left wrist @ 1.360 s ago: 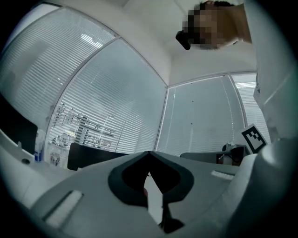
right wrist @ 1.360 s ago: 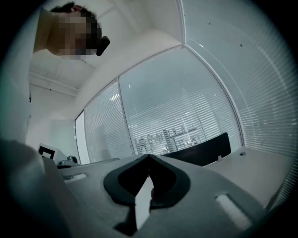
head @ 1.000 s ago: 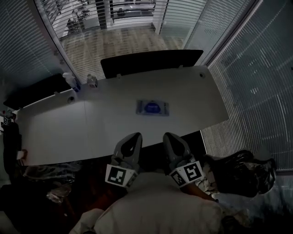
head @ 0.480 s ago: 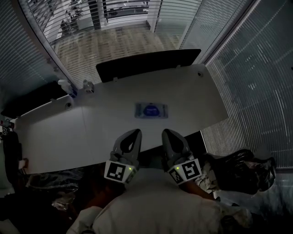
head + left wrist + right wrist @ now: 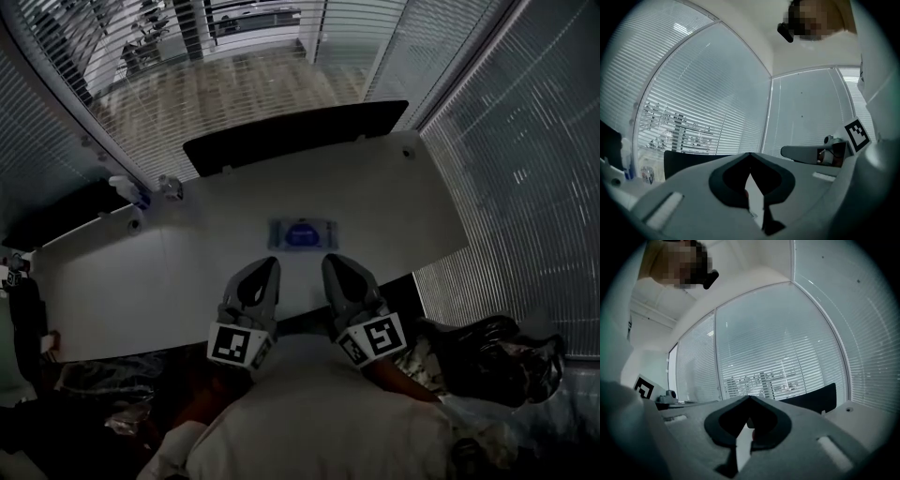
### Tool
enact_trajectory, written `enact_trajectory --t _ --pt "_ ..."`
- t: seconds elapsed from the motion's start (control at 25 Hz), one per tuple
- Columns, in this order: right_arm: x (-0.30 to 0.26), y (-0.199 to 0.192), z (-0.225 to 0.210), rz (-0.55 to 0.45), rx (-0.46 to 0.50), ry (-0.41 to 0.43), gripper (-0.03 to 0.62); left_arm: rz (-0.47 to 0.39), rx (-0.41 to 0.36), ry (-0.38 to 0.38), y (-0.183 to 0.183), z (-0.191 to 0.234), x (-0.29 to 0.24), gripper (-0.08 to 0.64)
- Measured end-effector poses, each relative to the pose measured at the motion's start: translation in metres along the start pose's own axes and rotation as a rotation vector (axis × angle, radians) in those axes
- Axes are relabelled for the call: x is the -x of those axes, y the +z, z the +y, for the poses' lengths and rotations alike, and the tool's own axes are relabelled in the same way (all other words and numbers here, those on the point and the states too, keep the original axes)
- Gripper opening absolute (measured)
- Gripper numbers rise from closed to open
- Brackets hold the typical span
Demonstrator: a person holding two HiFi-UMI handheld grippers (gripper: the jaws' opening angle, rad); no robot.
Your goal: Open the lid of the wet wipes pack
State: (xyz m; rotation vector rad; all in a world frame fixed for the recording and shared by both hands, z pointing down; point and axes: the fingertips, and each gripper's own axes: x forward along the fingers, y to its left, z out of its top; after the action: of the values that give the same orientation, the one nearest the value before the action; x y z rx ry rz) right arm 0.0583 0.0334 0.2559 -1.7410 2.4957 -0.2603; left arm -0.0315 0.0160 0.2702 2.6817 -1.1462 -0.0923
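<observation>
The wet wipes pack (image 5: pixel 302 233) lies flat on the white table (image 5: pixel 178 272), near its front edge; it is pale blue with a darker blue oval lid on top. Both grippers are held side by side just short of the pack, tips over the table's near edge. My left gripper (image 5: pixel 266 264) points at the pack's left end and my right gripper (image 5: pixel 330 261) at its right end; neither touches it. In the left gripper view (image 5: pixel 750 154) and the right gripper view (image 5: pixel 750 398) the jaws meet at the tips with nothing between them. Both views aim above the table, so the pack is hidden.
A black chair back (image 5: pixel 295 136) stands along the table's far edge. Two small bottles (image 5: pixel 127 190) sit at the far left corner. A black bag (image 5: pixel 492 361) lies on the floor to the right. Slatted blinds (image 5: pixel 525 159) line the walls.
Both grippers have moved forward from below the table edge toward the pack, and the head view has shifted a little. The pack has not moved.
</observation>
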Motion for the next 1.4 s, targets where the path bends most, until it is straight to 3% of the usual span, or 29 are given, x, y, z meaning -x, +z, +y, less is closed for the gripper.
enact_trajectory --t 0.52,0.84,1.2,1.4 --pt "-0.031 -0.045 -0.037 0.127 0.089 0.078 -0.002 0.098 -0.057 0.03 -0.04 0.011 -0.051 0.003" --pt "-0.046 -0.088 -0.047 0.277 0.161 0.175 0.037 0.345 -0.051 0.066 -0.121 0.032 -0.07 0.003" --pt "-0.061 -0.157 -0.059 0.436 0.387 0.298 0.037 0.5 -0.031 0.124 -0.193 0.067 -0.08 0.003" --pt "-0.065 -0.201 -0.066 0.52 0.464 0.351 0.04 0.587 -0.018 0.116 -0.238 0.075 -0.083 0.003"
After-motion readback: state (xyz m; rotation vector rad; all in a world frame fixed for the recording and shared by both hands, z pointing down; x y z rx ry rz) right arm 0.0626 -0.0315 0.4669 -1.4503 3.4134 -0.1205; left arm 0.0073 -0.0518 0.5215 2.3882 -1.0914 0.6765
